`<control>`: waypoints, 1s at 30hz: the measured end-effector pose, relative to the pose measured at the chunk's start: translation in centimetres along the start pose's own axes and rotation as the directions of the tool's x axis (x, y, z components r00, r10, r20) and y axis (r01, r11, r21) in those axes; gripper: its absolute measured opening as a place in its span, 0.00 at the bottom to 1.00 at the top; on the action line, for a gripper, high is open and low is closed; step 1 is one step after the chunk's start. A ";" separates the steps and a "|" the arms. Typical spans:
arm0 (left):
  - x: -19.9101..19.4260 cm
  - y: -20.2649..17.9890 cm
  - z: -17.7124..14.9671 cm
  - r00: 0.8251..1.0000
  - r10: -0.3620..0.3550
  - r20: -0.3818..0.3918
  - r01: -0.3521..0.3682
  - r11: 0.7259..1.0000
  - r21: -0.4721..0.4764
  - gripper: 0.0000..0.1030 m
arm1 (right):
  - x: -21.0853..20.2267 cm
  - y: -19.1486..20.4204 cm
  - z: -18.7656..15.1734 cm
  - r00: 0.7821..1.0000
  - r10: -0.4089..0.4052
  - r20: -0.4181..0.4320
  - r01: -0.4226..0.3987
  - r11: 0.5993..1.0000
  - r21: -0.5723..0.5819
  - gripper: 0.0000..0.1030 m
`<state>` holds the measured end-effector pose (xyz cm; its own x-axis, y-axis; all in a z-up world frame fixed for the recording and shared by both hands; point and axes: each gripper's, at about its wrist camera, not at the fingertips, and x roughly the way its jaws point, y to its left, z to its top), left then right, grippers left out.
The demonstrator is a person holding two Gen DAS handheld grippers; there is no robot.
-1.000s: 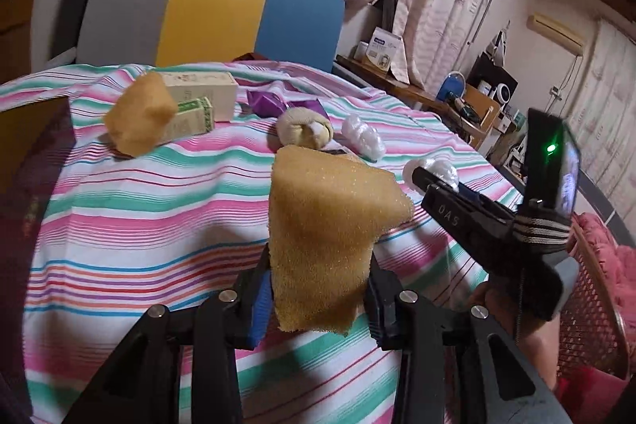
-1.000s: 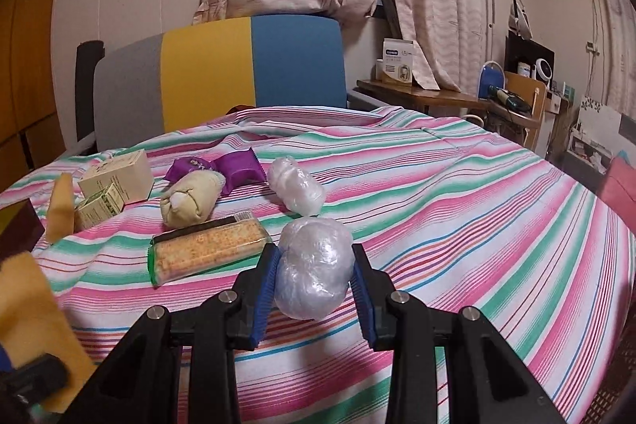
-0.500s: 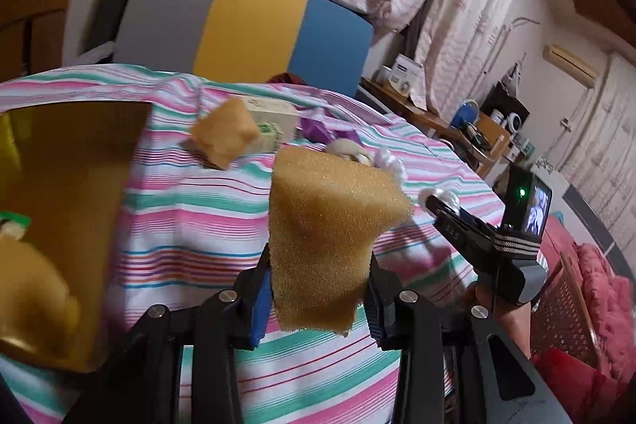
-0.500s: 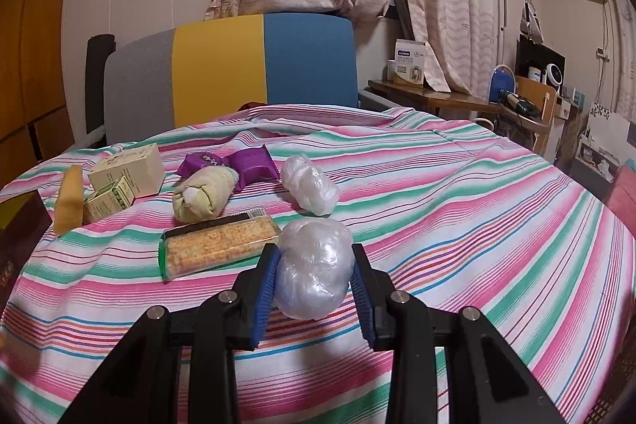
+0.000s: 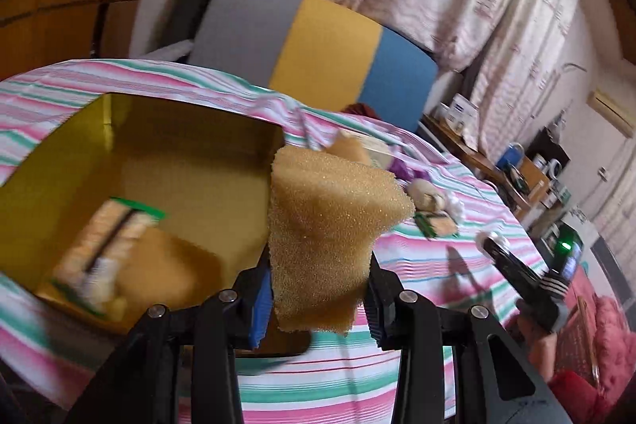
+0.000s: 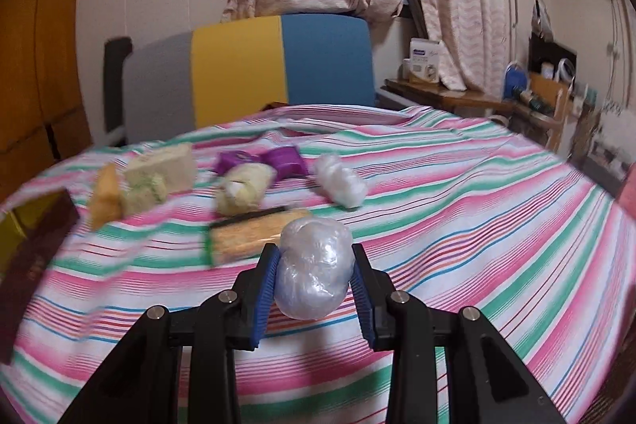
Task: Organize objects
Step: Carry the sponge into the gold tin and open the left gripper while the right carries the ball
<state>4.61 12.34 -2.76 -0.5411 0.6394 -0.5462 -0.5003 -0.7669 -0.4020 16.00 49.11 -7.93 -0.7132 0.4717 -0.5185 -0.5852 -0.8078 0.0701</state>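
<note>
The left claw (image 5: 318,289) is gripping a sponge (image 5: 330,233), its blue pads pressing on the lower part while the rest is sticking up between the fingers. The sponge is hanging in the air beside the near right corner of an open box (image 5: 190,146) with a yellow inside. The box is sitting on the striped surface (image 5: 417,265). Inside it, a cracker pack (image 5: 107,237) is lying next to a second sponge (image 5: 167,273); both are blurred.

The right claw (image 6: 314,283) is gripping a plastic ball (image 6: 312,265), holding it clear above the surface (image 6: 457,225). It is also showing at the right edge of the left wrist view (image 5: 493,245).

Beyond the plastic ball, loose things are lying on the cloth: another cracker pack (image 6: 242,235) just behind the ball, a cream bundle (image 6: 244,189), a purple packet (image 6: 282,159), a second plastic wad (image 6: 340,181), two small cartons (image 6: 167,167) and a third sponge (image 6: 104,199) at the left. A dark corner of the box (image 6: 35,245) is showing at the far left. A chair (image 6: 246,66) is standing behind the surface.
</note>
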 end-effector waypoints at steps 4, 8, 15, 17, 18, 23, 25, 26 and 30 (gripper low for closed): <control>-1.1 2.9 0.6 0.998 0.057 0.021 -0.056 0.998 -0.041 0.38 | -1.4 2.8 -0.2 0.993 0.117 -0.006 -0.116 0.993 0.036 0.34; -2.2 6.2 1.3 0.993 0.113 0.040 -0.109 0.990 -0.094 0.38 | -3.1 7.1 -0.3 0.971 0.239 -0.007 -0.239 0.971 0.020 0.34; -3.4 11.5 1.7 0.979 0.201 0.046 -0.189 0.964 -0.186 0.38 | -6.3 14.2 -0.4 0.905 0.424 -0.027 -0.425 0.904 -0.051 0.34; -3.5 12.5 1.7 0.974 0.225 0.039 -0.214 0.958 -0.189 0.38 | -7.2 15.8 -0.5 0.887 0.461 -0.036 -0.462 0.884 -0.074 0.34; -3.6 13.0 1.8 0.971 0.235 0.035 -0.225 0.956 -0.189 0.39 | -7.5 16.5 -0.5 0.879 0.475 -0.039 -0.477 0.875 -0.082 0.34; -3.4 14.5 1.6 0.963 0.268 0.005 -0.263 0.948 -0.180 0.39 | -9.1 19.6 -1.1 0.838 0.541 -0.068 -0.545 0.830 -0.115 0.34; -3.3 14.6 1.5 0.962 0.272 0.001 -0.268 0.946 -0.180 0.39 | -9.5 20.6 -1.4 0.831 0.551 -0.078 -0.556 0.820 -0.138 0.34; -3.3 14.8 1.4 0.962 0.275 -0.001 -0.271 0.946 -0.177 0.39 | -9.6 21.0 -1.6 0.827 0.556 -0.082 -0.561 0.814 -0.148 0.34; -3.0 14.9 1.2 0.957 0.291 -0.004 -0.289 0.946 -0.145 0.39 | -10.2 22.6 -2.1 0.809 0.579 -0.104 -0.588 0.791 -0.168 0.34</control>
<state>-2.02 -0.98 -6.29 -0.6606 0.3882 -0.6425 -0.2195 -0.9184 -0.3292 10.84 25.30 -2.82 -0.8755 -0.1232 -0.4672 0.0212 -0.9758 0.2176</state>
